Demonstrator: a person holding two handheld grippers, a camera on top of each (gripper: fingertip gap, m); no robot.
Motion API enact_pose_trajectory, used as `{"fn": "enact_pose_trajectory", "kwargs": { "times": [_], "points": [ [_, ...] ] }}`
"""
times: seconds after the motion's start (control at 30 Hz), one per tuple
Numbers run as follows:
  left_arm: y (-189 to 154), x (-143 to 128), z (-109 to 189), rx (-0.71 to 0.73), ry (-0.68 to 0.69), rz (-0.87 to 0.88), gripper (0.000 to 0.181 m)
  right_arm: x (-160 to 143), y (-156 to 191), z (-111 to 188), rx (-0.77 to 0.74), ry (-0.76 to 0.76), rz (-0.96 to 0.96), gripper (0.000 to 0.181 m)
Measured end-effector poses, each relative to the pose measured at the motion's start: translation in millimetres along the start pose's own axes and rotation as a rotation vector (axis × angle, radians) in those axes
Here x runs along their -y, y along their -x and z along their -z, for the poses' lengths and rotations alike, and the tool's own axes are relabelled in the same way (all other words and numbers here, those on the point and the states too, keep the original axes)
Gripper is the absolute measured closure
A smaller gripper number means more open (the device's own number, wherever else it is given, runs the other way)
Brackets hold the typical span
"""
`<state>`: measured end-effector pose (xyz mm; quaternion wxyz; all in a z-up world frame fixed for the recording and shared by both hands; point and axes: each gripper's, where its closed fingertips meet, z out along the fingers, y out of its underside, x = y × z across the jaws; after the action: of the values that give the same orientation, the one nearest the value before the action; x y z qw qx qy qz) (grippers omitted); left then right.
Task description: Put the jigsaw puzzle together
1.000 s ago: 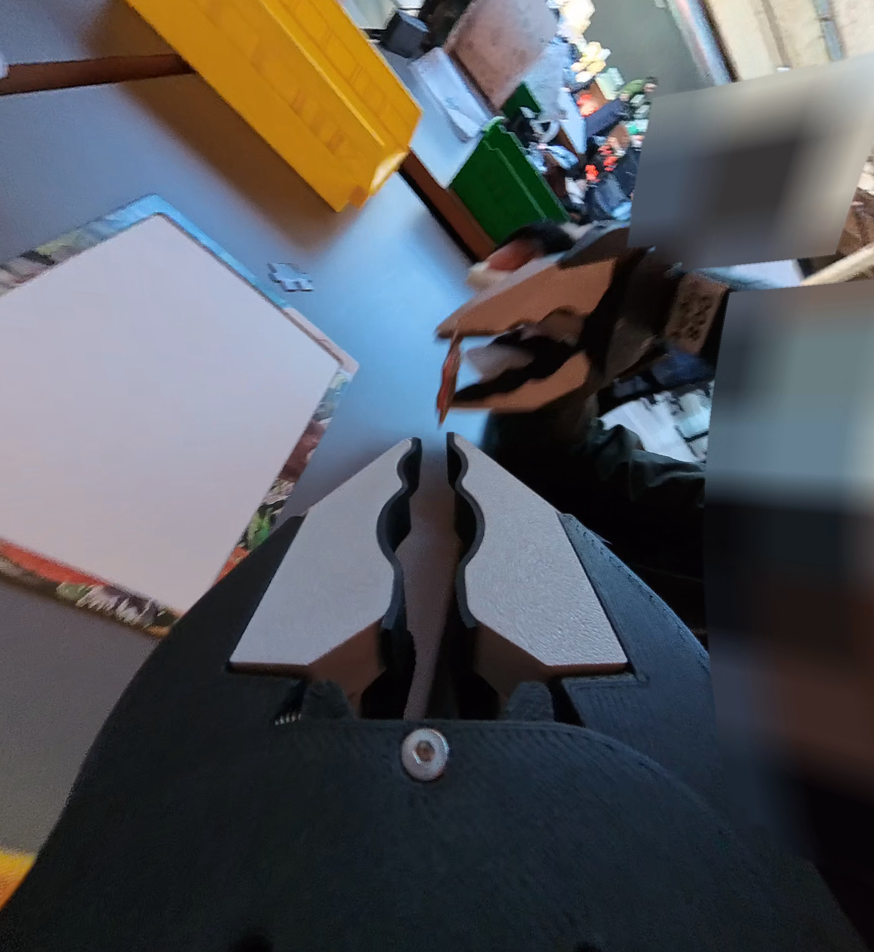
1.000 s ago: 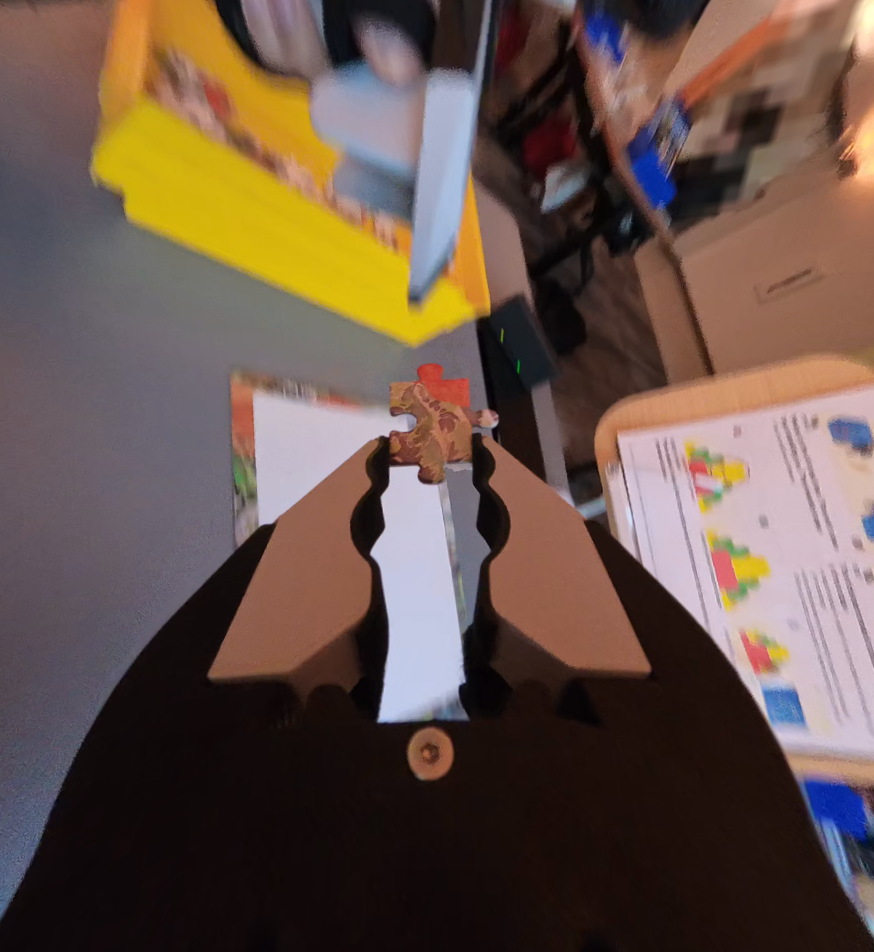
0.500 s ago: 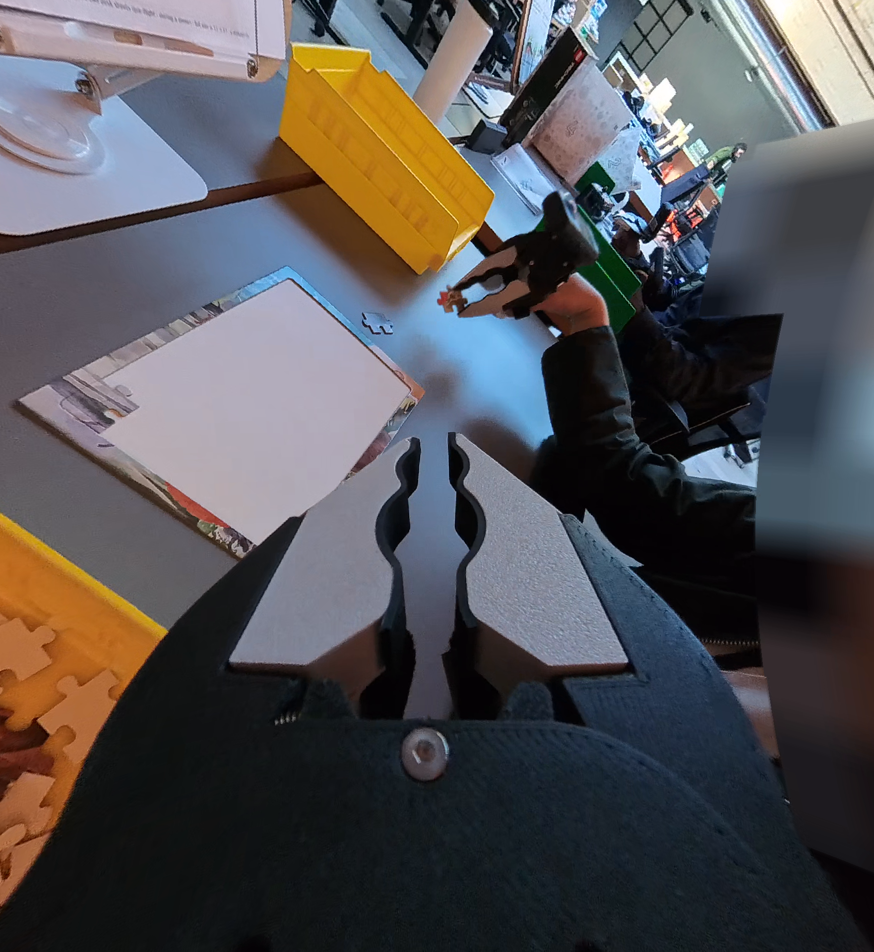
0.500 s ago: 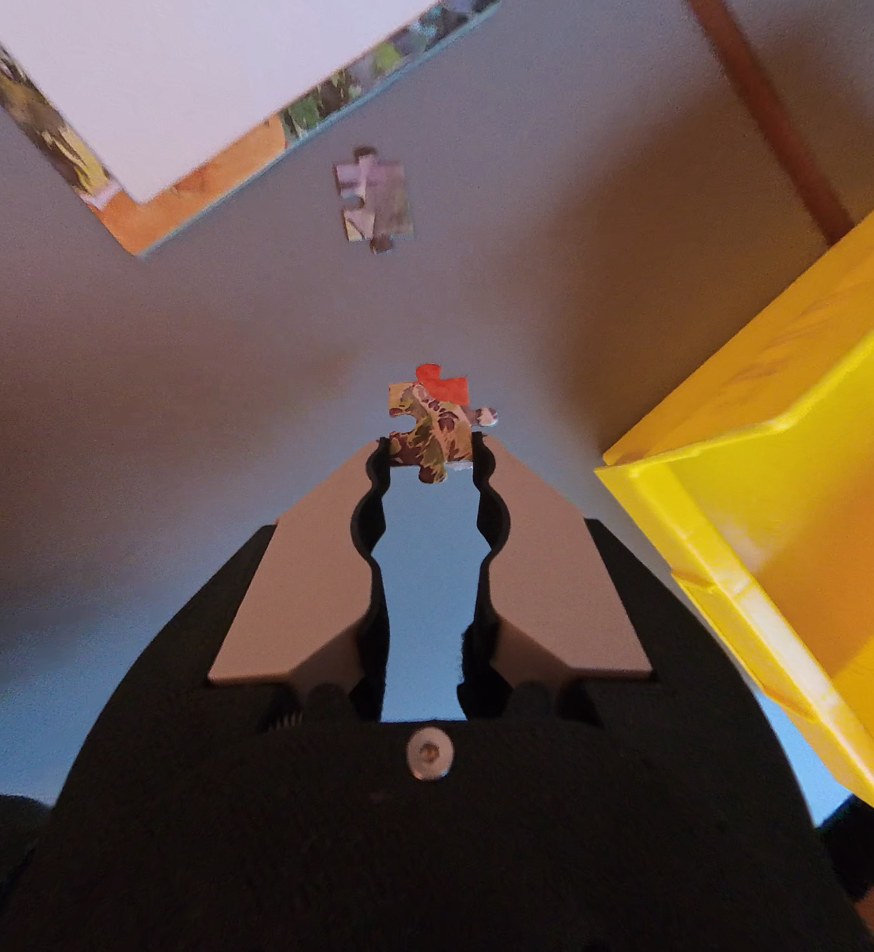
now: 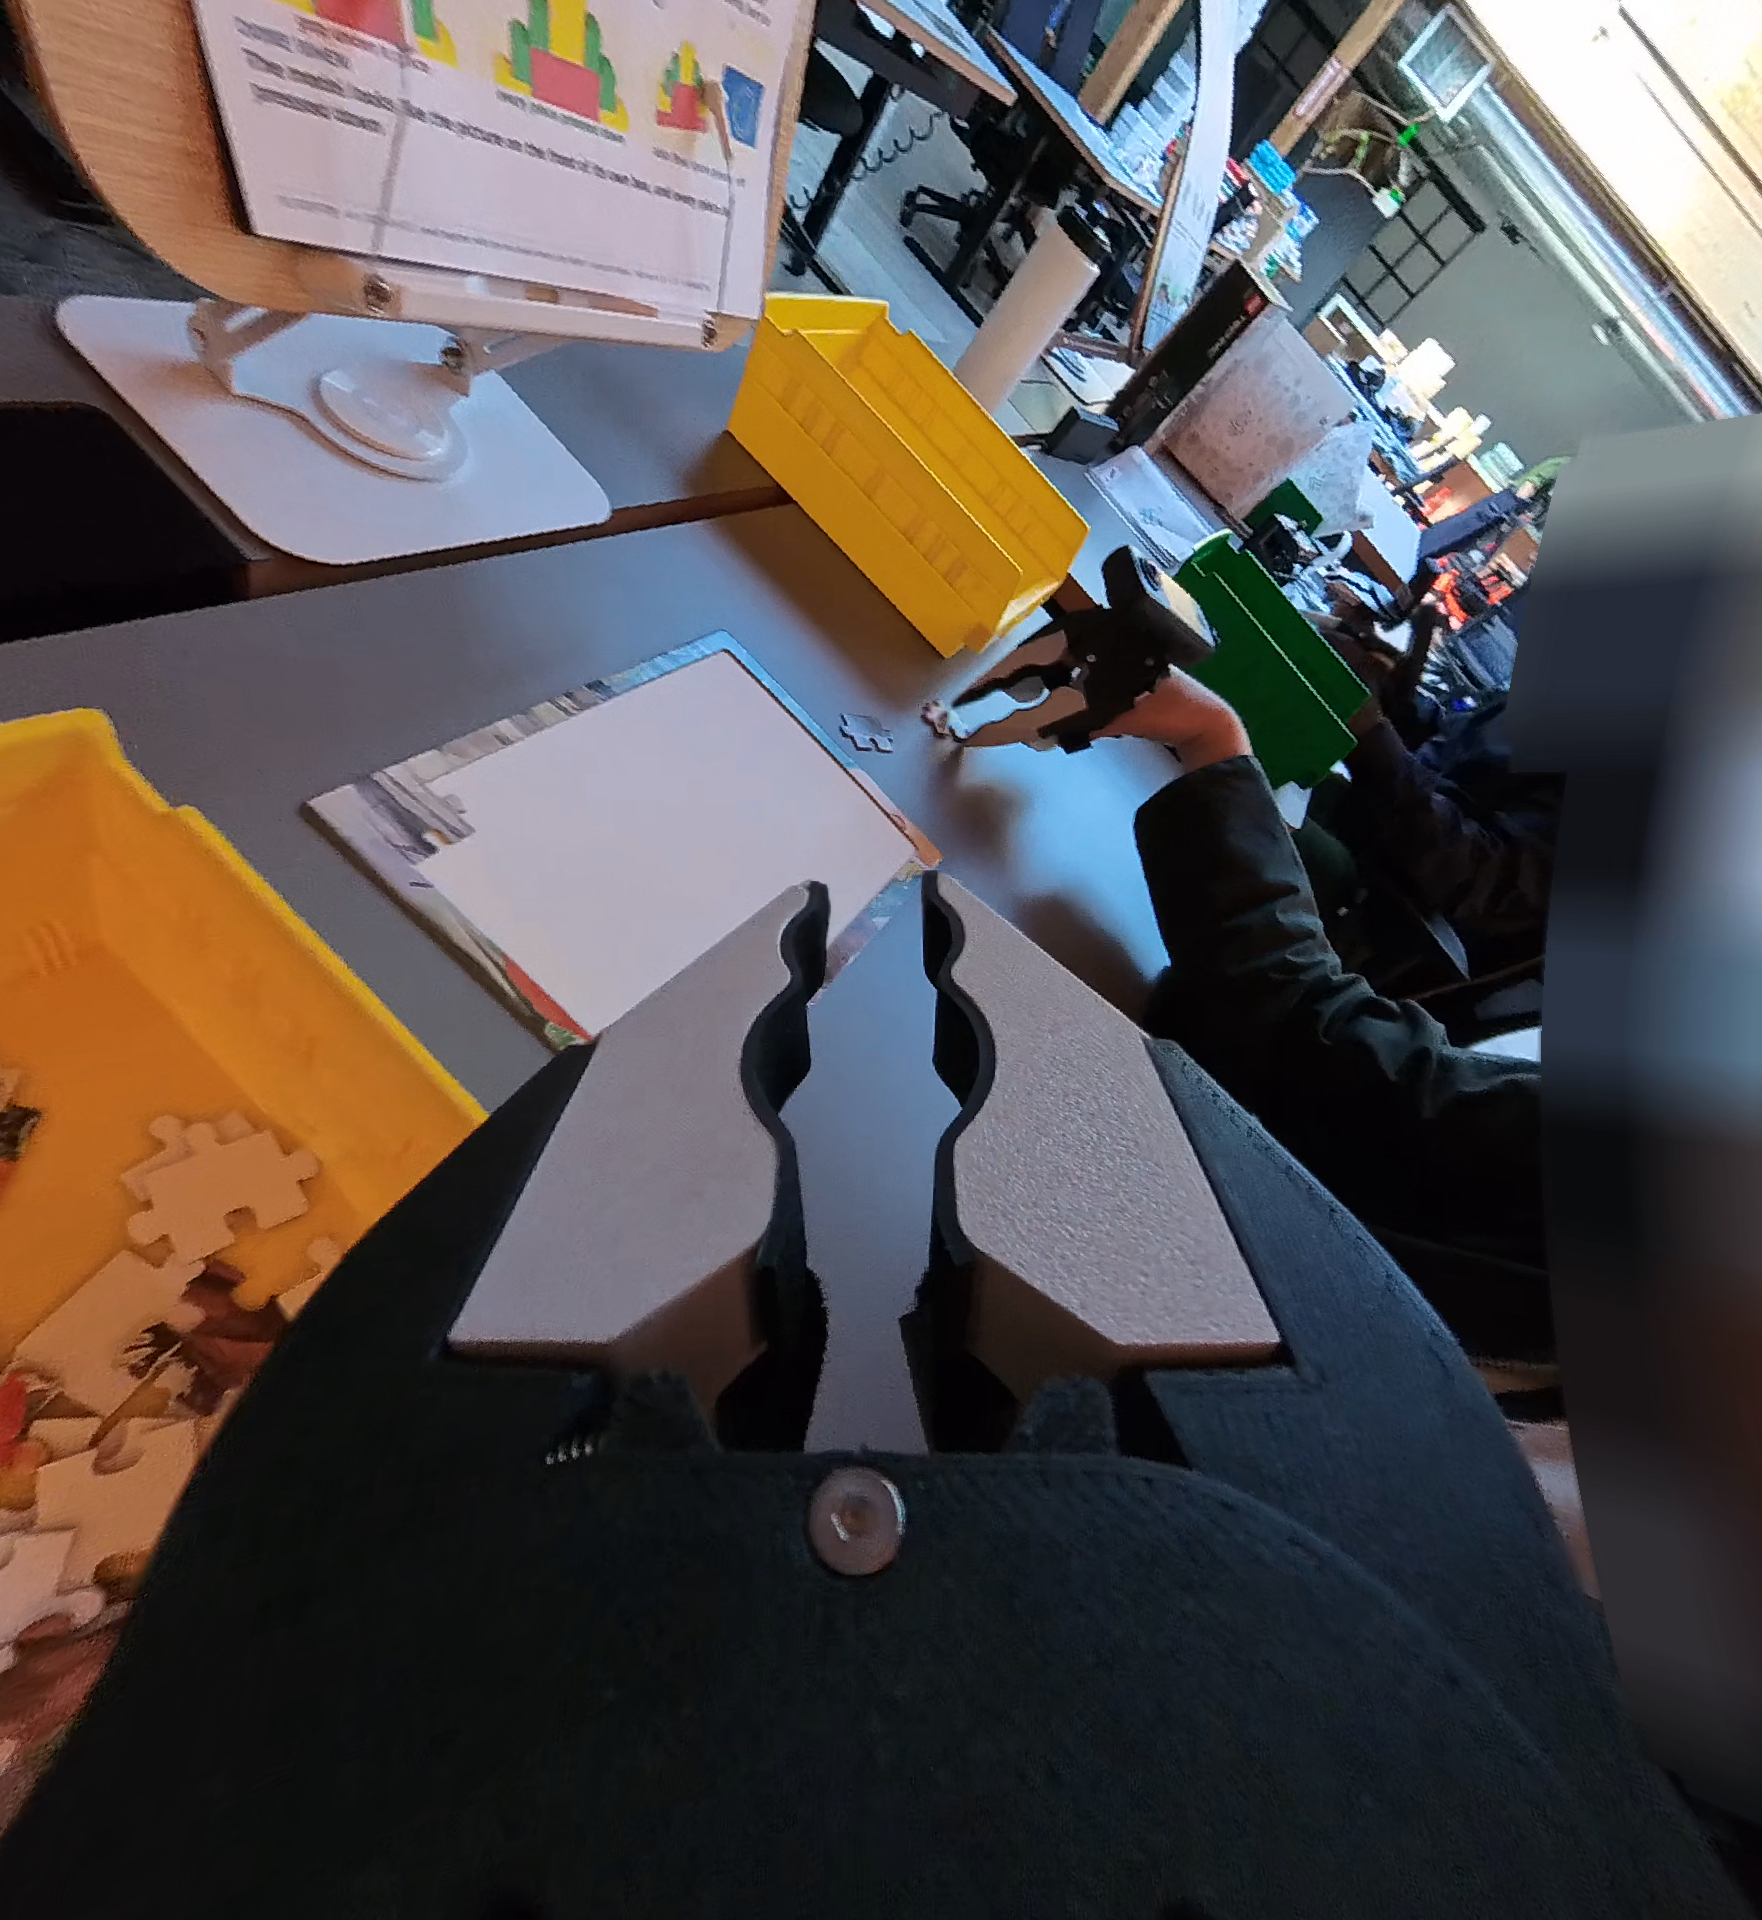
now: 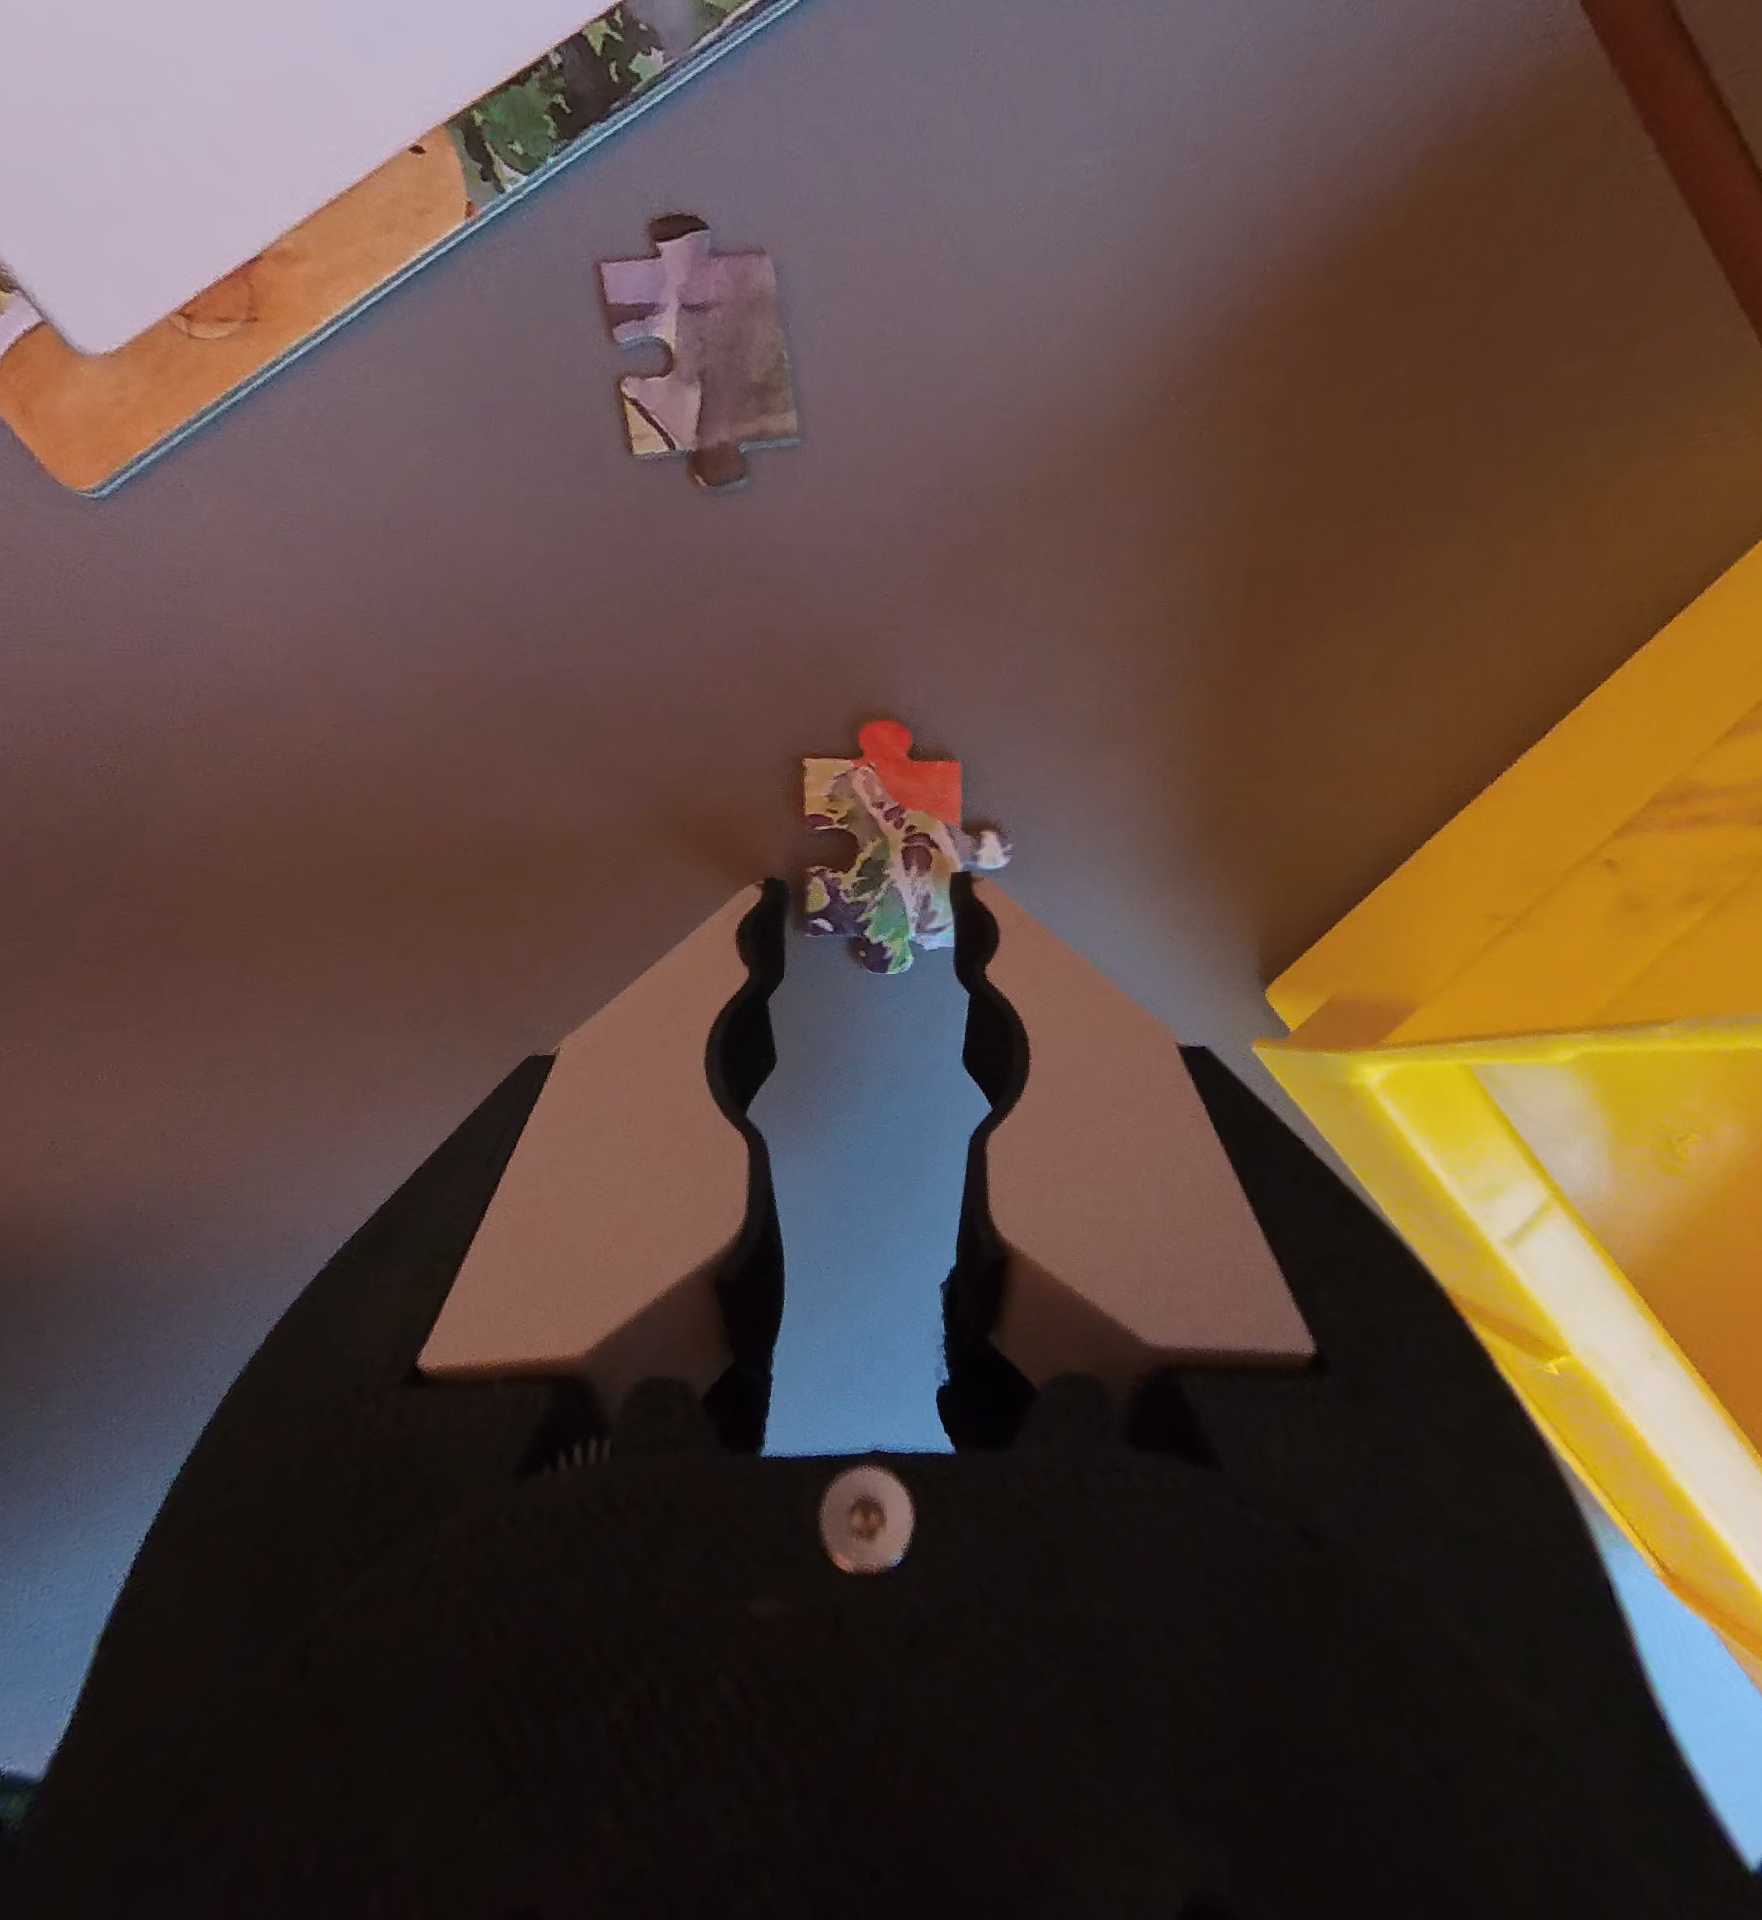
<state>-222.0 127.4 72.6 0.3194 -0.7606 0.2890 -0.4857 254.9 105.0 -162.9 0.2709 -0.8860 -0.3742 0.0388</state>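
Observation:
The puzzle board [image 5: 648,810], white inside a picture border, lies on the grey table; its corner shows in the right wrist view [image 6: 233,343]. A loose pale piece [image 5: 866,732] lies just past that corner [image 6: 700,348]. My right gripper [image 6: 869,885] is shut on a red, green and purple piece [image 6: 887,842], held low at the table surface. Both also show in the left wrist view, the gripper [image 5: 960,720] with the piece [image 5: 941,715] at its tips. My left gripper [image 5: 874,894] is slightly open and empty, above the board's near edge.
A yellow bin [image 5: 233,935] holding several loose pieces [image 5: 212,1184] is at my near left. Another yellow bin [image 5: 908,499] stands behind the board, right of my right gripper [image 6: 1583,935]. A green bin [image 5: 1272,665], a white stand base [image 5: 337,436] and a person's dark sleeve [image 5: 1272,935] are nearby. The tips of one gripper are about 55 centimetres away from the tips of the other.
My right gripper has carried the piece down to the table beside the loose pale piece. My left gripper has pulled back and up, and its jaws have parted a little.

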Motion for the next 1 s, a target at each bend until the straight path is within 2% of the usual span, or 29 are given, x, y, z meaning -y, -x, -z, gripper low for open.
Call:
{"fn": "enact_pose_trajectory", "kwargs": {
  "times": [0.13, 0.2, 0.27, 0.4, 0.5, 0.6, 0.67, 0.73, 0.87, 1.0],
  "points": [
    [6.6, 2.9, 11.8, 0.034, -0.031, 0.006, 0.165, 2.6, -1.0, 0.8, -0.005, 0.016, -0.013, 0.144],
    [7.9, 4.8, 19.0, 0.043, -0.051, 0.008, 0.164, 14.6, -10.8, 15.6, -0.067, -0.044, -0.007, 0.145],
    [12.9, 7.6, 29.1, 0.085, -0.079, 0.006, 0.164, 37.9, -32.4, 48.1, -0.212, -0.177, -0.001, 0.147],
    [36.0, 10.9, 56.4, 0.257, -0.133, 0.002, 0.160, 87.9, -72.5, 144.5, -0.521, -0.539, -0.121, 0.147],
    [75.0, 4.6, 86.6, 0.506, -0.133, 0.016, 0.154, 108.9, -78.2, 202.3, -0.614, -0.780, -0.243, 0.135],
    [111.8, -0.3, 120.0, 0.767, -0.098, -0.038, 0.151, 117.3, -78.3, 230.6, -0.681, -0.893, -0.277, 0.134],
    [123.5, 0.2, 126.0, 0.841, -0.077, -0.114, 0.148, 118.3, -81.5, 238.7, -0.759, -0.913, -0.268, 0.135],
    [134.1, -4.7, 119.4, 0.854, -0.037, -0.143, 0.148, 120.4, -82.9, 236.2, -0.786, -0.907, -0.256, 0.135],
    [170.5, -31.4, 96.3, 0.851, 0.123, -0.074, 0.141, 127.1, -84.1, 217.8, -0.744, -0.870, -0.262, 0.134],
    [202.8, -55.3, 67.7, 0.815, 0.265, -0.109, 0.149, 135.1, -82.0, 203.2, -0.713, -0.842, -0.249, 0.134]
  ]
}}
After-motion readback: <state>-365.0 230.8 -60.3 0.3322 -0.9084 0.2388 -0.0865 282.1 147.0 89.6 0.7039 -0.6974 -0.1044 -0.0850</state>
